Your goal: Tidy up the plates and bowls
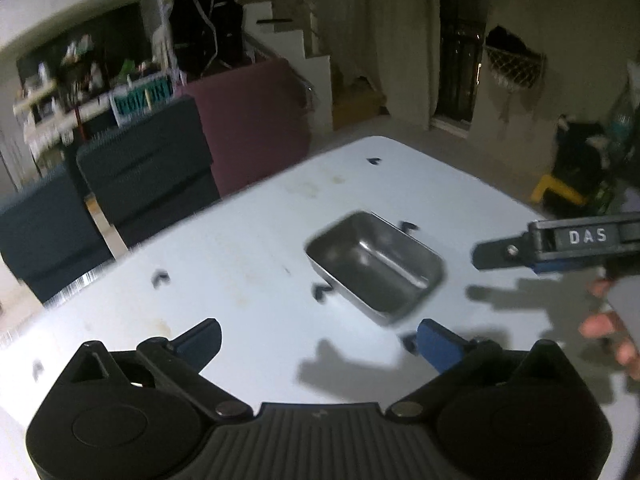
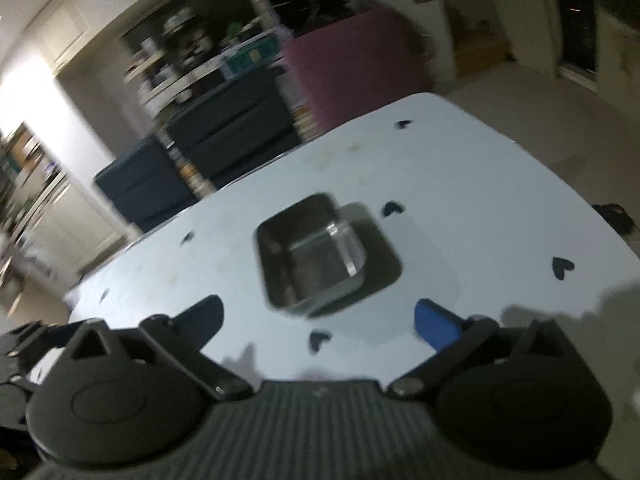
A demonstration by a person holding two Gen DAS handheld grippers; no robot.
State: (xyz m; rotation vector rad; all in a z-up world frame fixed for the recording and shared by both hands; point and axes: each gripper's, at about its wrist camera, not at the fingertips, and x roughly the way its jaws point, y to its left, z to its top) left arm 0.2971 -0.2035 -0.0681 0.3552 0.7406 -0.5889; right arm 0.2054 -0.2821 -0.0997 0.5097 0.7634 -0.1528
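Note:
A rectangular steel bowl (image 1: 376, 266) stands on the white table (image 1: 240, 248) with small black heart marks. My left gripper (image 1: 320, 340) is open and empty, just in front of the bowl and above the table. The right gripper (image 1: 496, 252) enters the left wrist view from the right, beside the bowl. In the right wrist view the same steel bowl (image 2: 312, 256) lies straight ahead on the table (image 2: 460, 200). My right gripper (image 2: 320, 320) is open and empty, a short way before the bowl. Both views are blurred.
Dark blue chairs (image 1: 148, 168) and a maroon chair (image 1: 256, 120) stand beyond the table's far left edge. Cluttered shelves (image 1: 64, 80) line the back wall. A yellow stool (image 1: 560, 192) sits on the floor at the right. A hand (image 1: 612, 320) holds the right gripper.

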